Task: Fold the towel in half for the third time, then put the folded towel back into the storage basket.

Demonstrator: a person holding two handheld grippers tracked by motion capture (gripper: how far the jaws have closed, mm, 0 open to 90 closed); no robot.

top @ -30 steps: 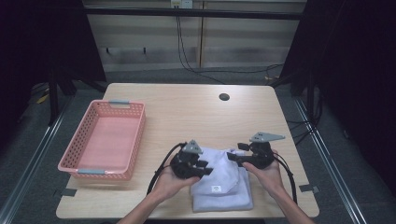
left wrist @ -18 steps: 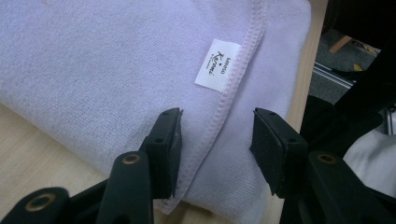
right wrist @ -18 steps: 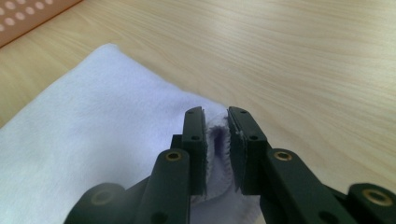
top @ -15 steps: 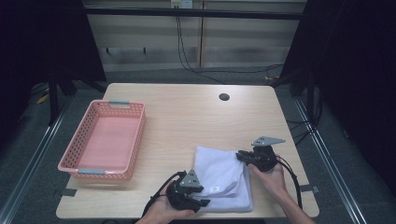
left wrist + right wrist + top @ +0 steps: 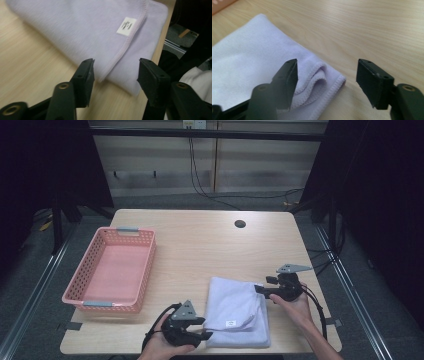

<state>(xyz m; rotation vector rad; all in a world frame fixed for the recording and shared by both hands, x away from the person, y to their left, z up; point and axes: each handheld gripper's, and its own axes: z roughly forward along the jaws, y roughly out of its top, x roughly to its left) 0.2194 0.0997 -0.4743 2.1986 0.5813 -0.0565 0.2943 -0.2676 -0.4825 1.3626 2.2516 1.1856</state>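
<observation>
A pale lavender towel (image 5: pixel 237 315) lies folded flat on the wooden table (image 5: pixel 200 250), near the front edge, with a small white label (image 5: pixel 230 323) on top. My left gripper (image 5: pixel 202 335) is at the towel's near left corner. Its jaws have just been opening and stand open, with the folded corner (image 5: pixel 107 72) lying loose between them. My right gripper (image 5: pixel 260 290) is at the towel's far right corner. Its jaws have also just been opening and are wide open around the layered hem (image 5: pixel 322 75), with neither pad pressing on it.
A pink plastic basket (image 5: pixel 80 295) sits empty on the left side of the table. A round cable hole (image 5: pixel 240 224) is near the far edge. Black cables trail from both grippers over the table's front edge. Dark floor surrounds the table.
The left gripper has moved from the towel's far left side down to its near left corner. The right gripper has shifted slightly right. Both now stand open at the towel's corners.
</observation>
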